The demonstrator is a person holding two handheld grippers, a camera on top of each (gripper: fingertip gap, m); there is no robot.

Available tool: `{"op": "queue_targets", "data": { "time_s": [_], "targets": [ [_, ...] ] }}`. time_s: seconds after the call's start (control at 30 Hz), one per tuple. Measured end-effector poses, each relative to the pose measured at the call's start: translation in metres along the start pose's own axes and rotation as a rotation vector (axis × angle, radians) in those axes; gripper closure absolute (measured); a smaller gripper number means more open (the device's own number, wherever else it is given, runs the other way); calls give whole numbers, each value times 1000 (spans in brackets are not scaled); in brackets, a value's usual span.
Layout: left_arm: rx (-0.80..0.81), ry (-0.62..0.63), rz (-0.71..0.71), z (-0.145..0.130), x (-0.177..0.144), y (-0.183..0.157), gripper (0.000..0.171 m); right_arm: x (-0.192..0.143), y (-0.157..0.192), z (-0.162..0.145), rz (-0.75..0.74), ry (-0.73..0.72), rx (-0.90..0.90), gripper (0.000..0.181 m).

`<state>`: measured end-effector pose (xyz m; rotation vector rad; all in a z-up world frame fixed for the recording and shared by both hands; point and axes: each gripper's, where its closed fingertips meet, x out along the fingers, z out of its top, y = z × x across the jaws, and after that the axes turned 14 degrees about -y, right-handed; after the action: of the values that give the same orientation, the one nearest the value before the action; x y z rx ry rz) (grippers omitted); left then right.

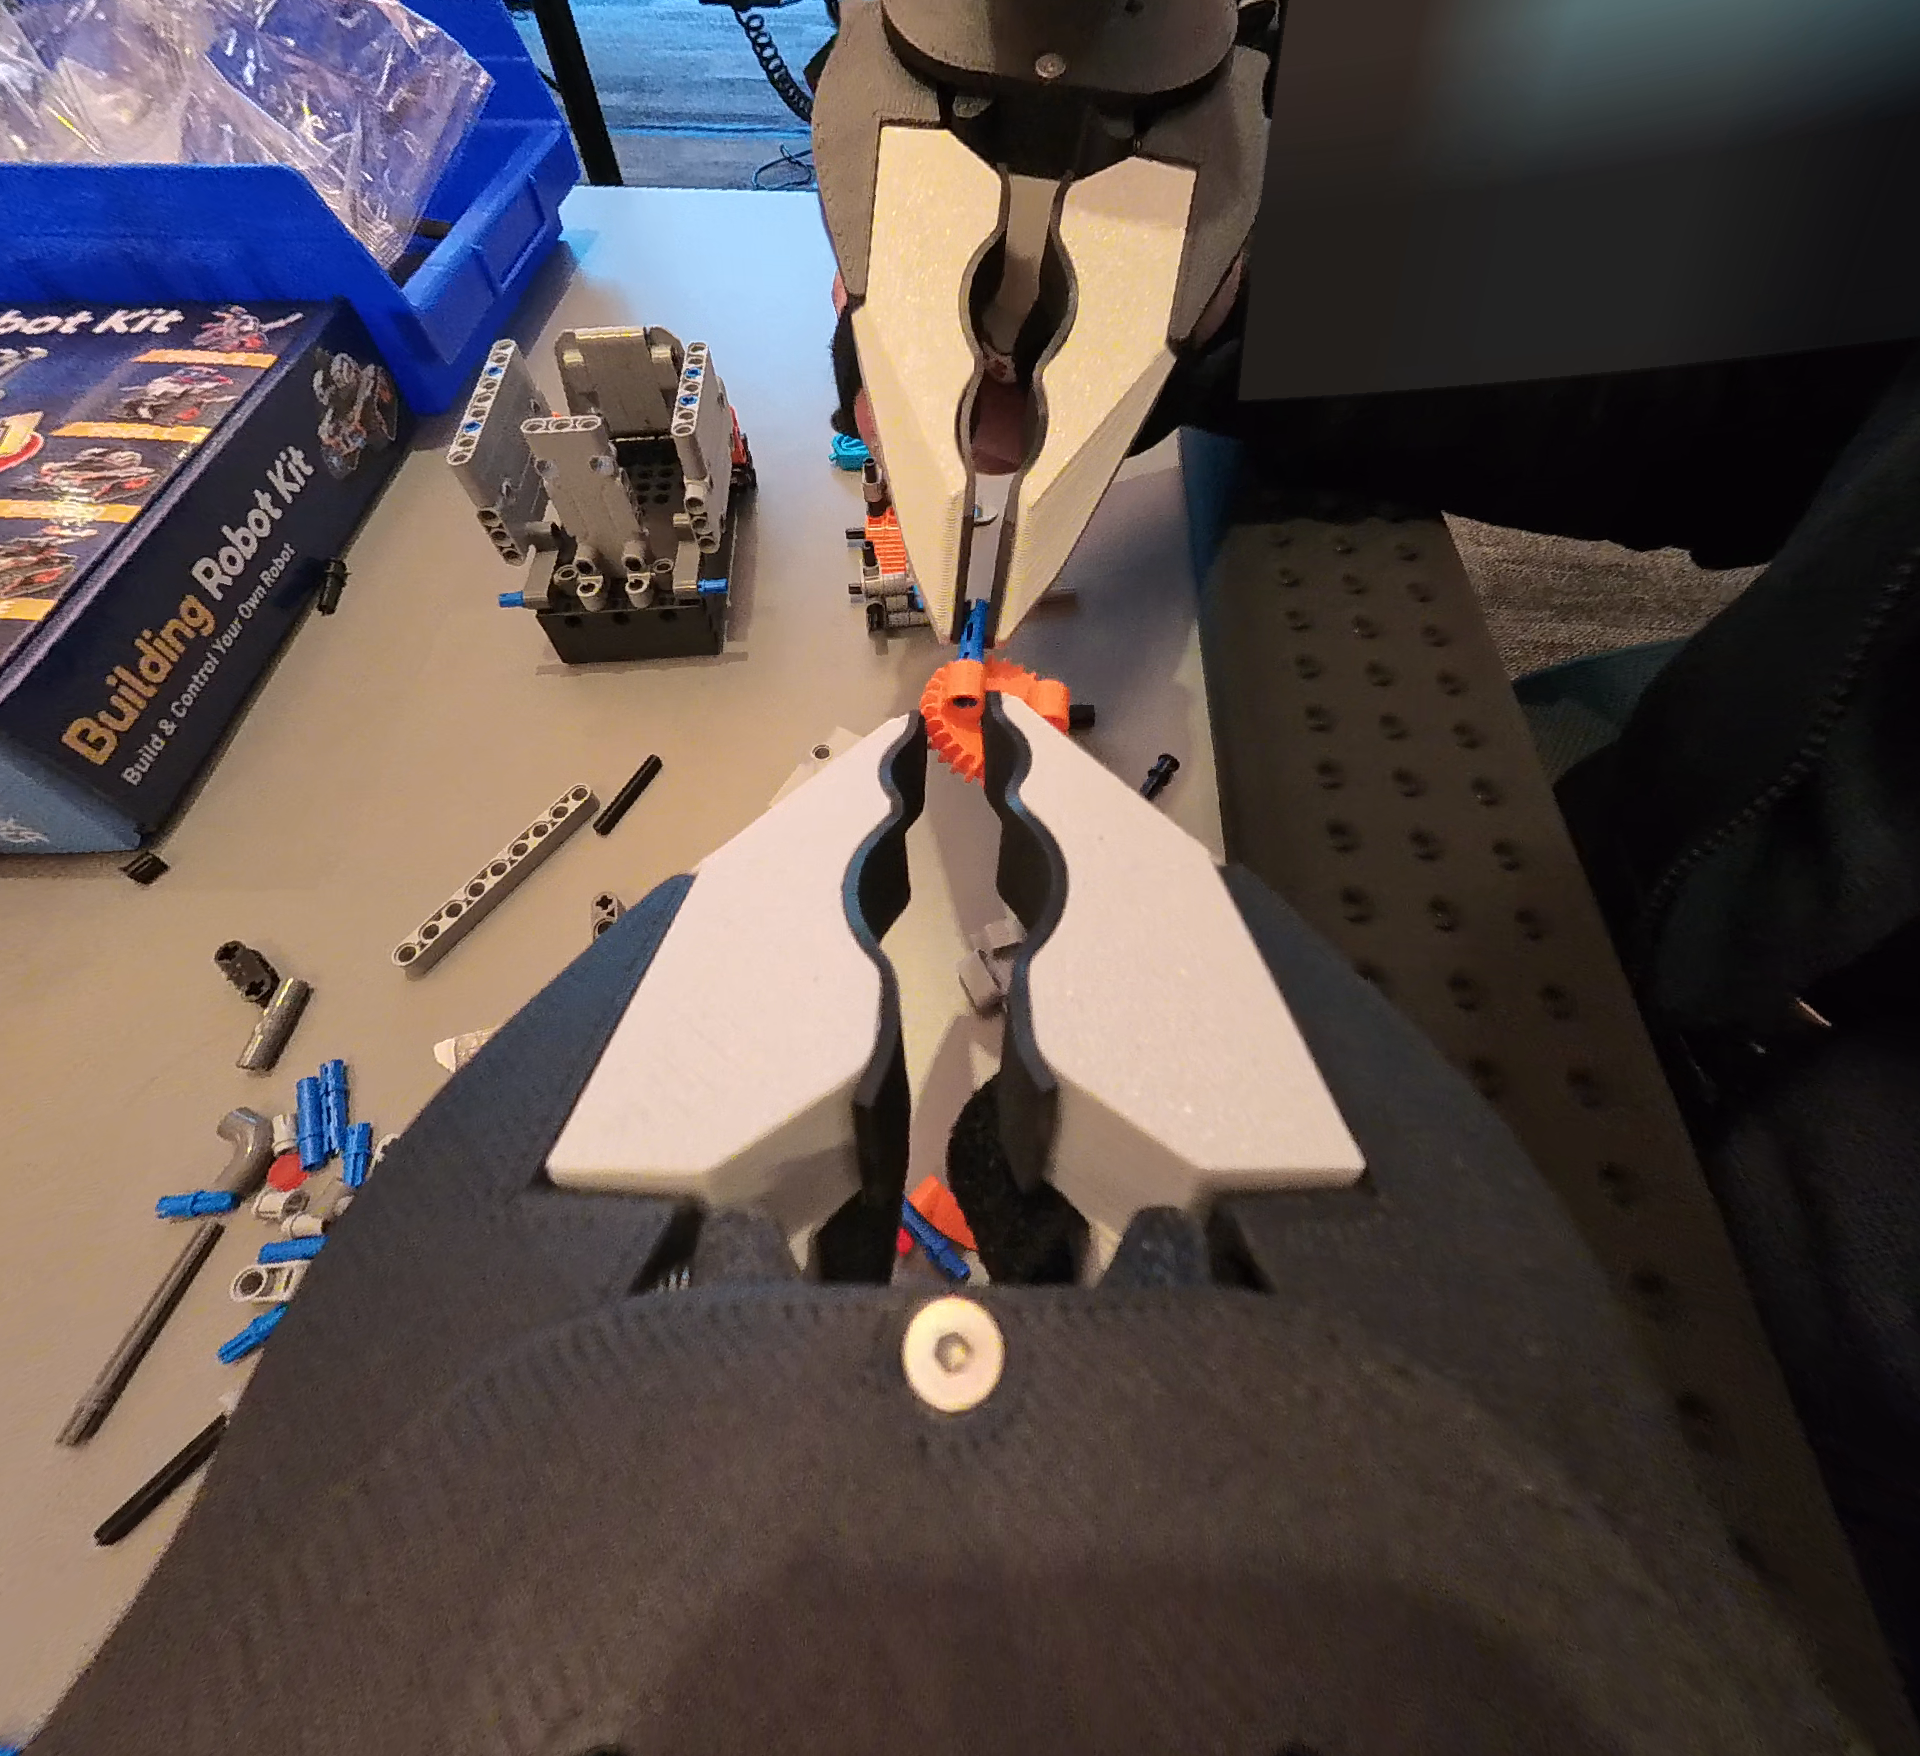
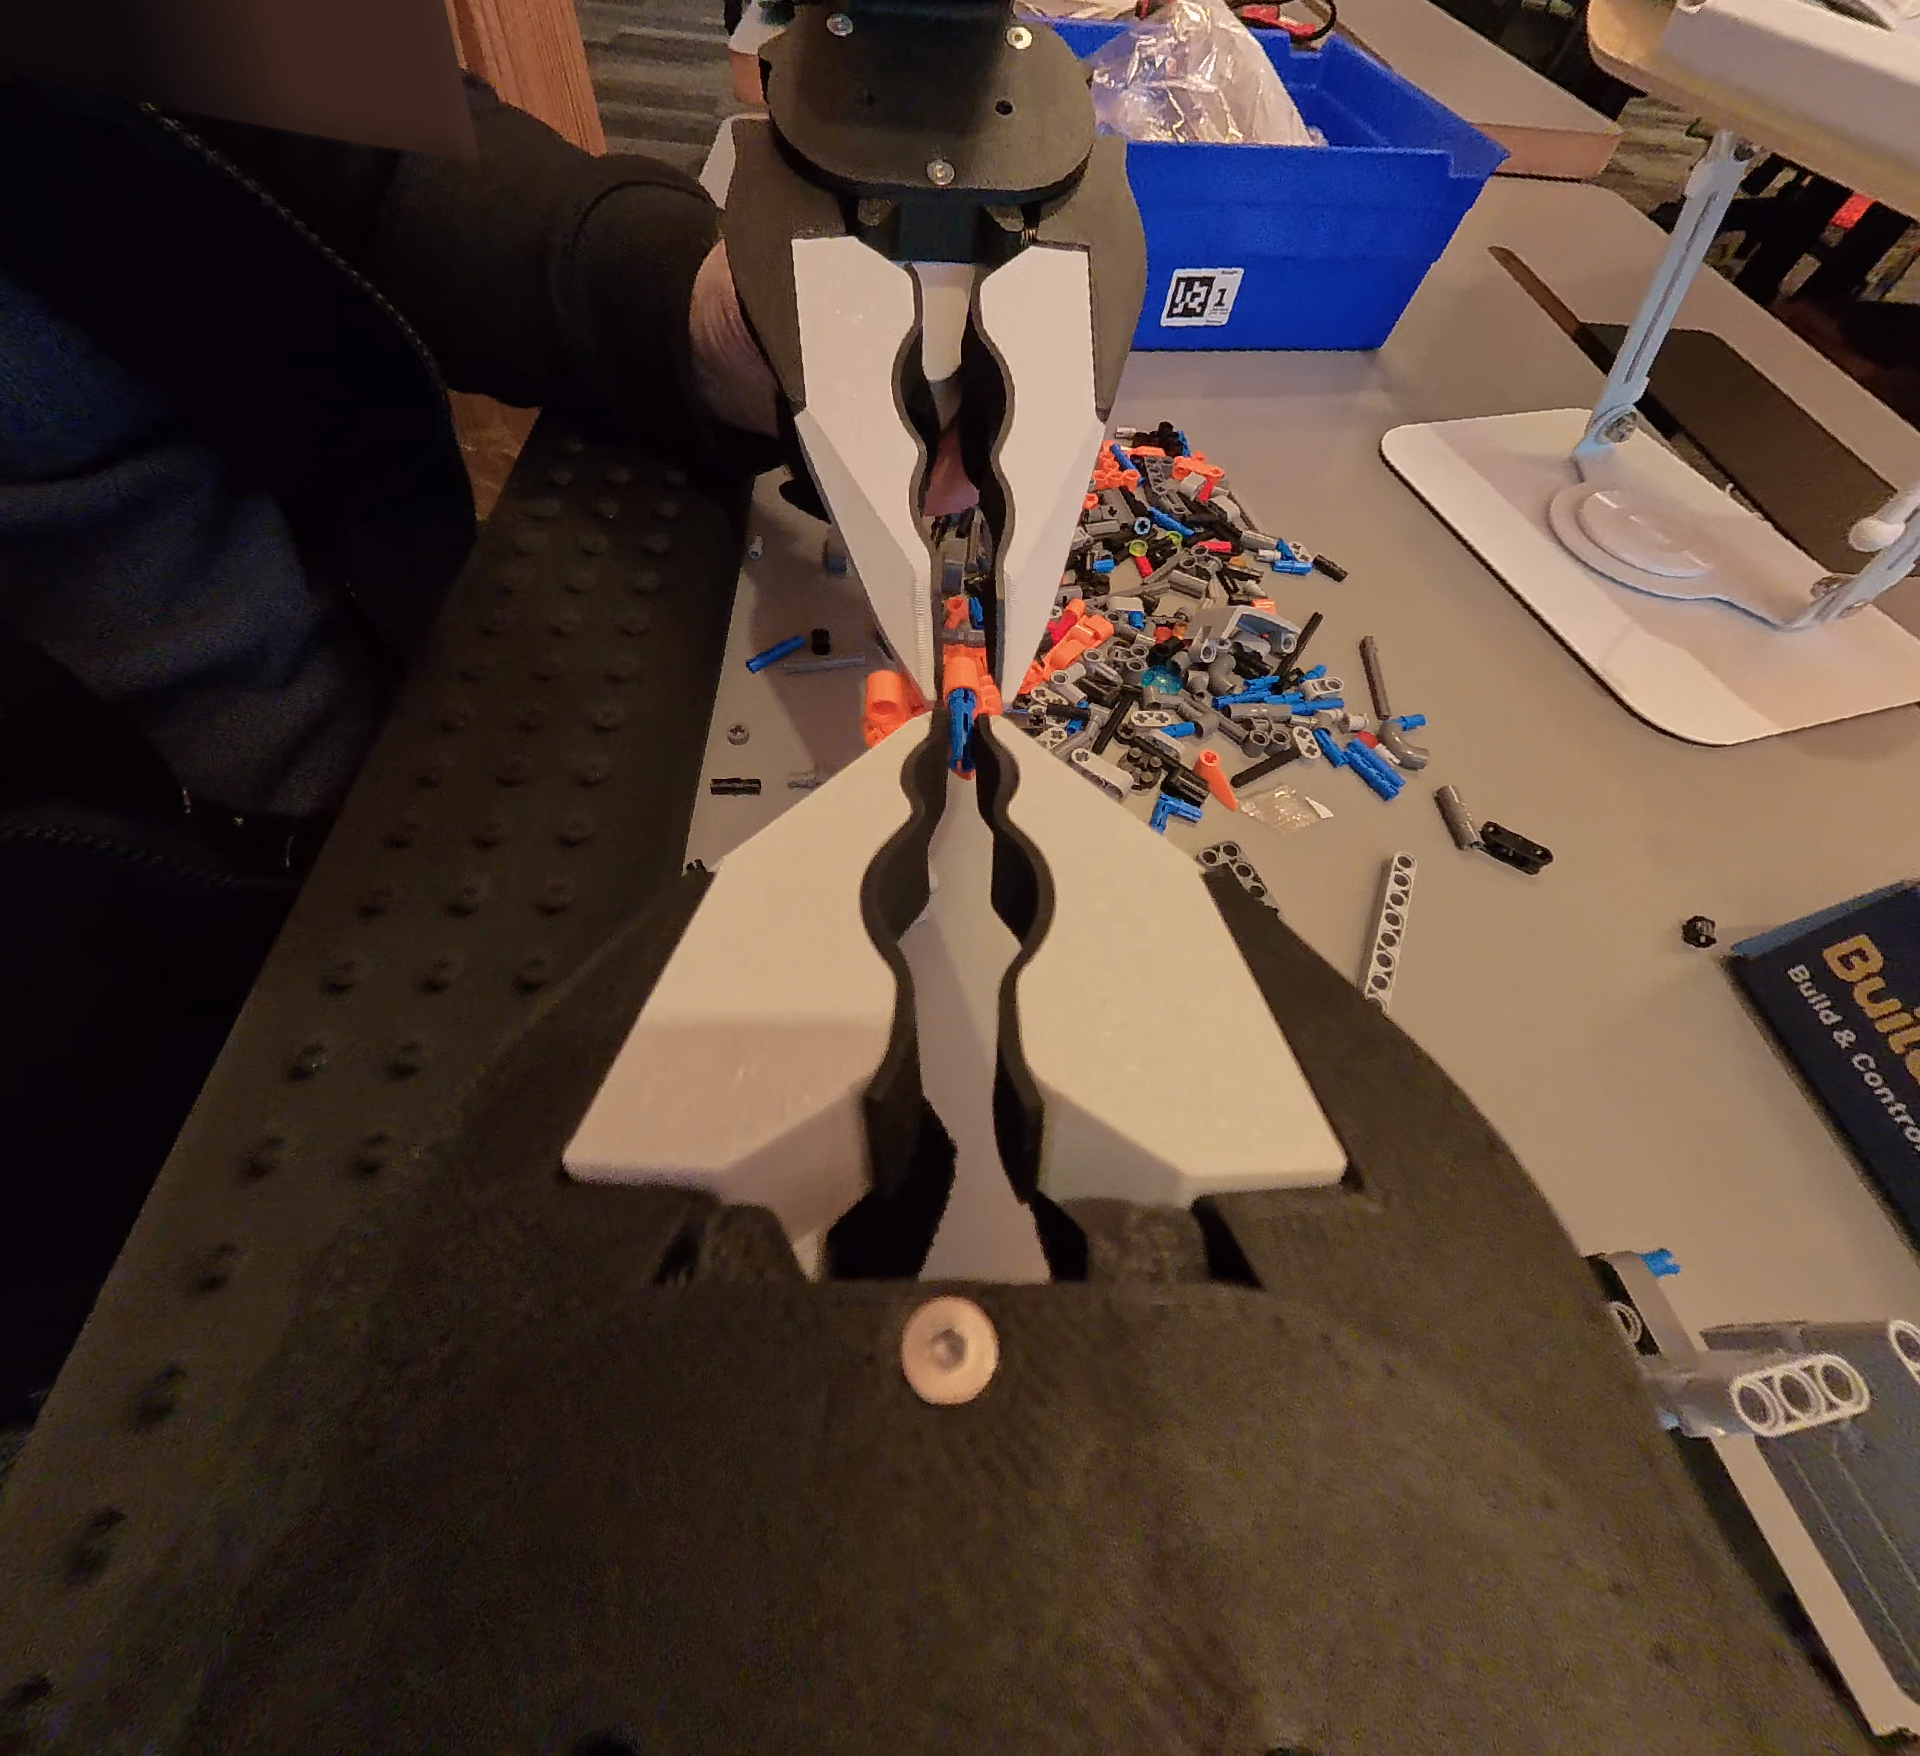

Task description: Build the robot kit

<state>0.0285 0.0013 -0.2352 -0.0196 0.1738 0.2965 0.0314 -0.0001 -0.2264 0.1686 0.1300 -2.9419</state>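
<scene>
Orange gear (image 1: pixel 961 707) sits pinched in your left gripper (image 1: pixel 961 719) over the table's (image 1: pixel 644 252) right edge, while your right gripper (image 2: pixel 961 738) clamps a tiny, slippery blue pin (image 2: pixel 958 714) by its shaft.

blocked: parts pile (image 2: pixel 1174 667) (dense) | open: table (image 1: pixel 416 750) left

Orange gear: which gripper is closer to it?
Left. The left gripper is shut on the orange gear, pinching its toothed edge. The right gripper is just beyond it, shut on a blue pin pointing at the gear's hub.
</scene>
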Motion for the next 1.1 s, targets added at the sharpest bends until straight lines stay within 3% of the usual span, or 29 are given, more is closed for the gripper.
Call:
{"op": "queue_targets", "data": {
  "time_s": [0.4,0.53,0.63,0.73,1.1],
  "targets": [
    [30,51,-5,-8,4,-5,164,2,6,-7,31,52,-5,180],
    [27,24,10,-3,2,-1,163,1,0,0,-1,3,21,179],
    [46,22,80,-1,-3,13,163,-5,-10,5,-43,-38,65,161],
    [33,7,103,0,-4,17,163,-7,-12,5,-50,-48,82,159],
    [40,-5,103,2,-1,15,162,1,-15,0,-85,-30,52,178]
  ]
}}
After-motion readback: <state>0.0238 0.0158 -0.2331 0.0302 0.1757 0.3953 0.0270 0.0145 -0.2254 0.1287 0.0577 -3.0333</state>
